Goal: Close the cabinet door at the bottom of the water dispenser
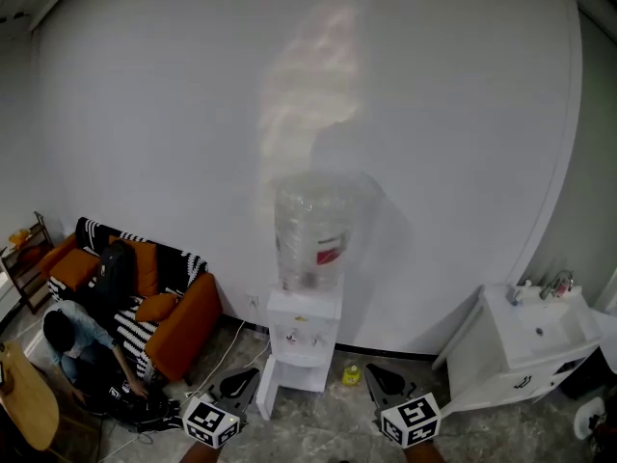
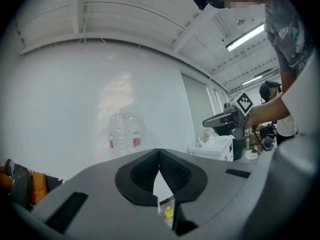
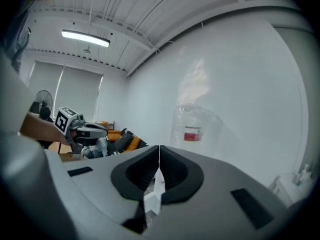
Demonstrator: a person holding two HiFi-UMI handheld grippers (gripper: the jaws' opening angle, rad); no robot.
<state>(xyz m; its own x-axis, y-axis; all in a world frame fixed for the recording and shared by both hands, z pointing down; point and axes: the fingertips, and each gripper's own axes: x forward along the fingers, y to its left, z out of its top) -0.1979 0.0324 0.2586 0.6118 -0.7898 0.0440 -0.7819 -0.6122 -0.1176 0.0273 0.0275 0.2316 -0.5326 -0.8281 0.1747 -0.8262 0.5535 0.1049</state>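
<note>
The cabinet door [image 1: 267,389] at the foot of the water dispenser [image 1: 304,331] hangs open leftward, just beside the left gripper [image 1: 237,386] — jaws closed, empty — and farther from the equally closed right gripper [image 1: 385,382].

Head cam sits up high and well back, tilted forward and down. The left tool [image 1: 249,377] and right tool [image 1: 374,374] poke in at the bottom edge, with the water dispenser [image 1: 304,340] ahead of them, between the two. Each tool cam rides right behind its own jaws, super close, looking roughly level along them. Both catch the dispenser's bottle [image 2: 124,133] just above the jaw tips, same as the head cam. Left cam also sees the other tool off to its right, and right cam sees the other off to its left.
</note>
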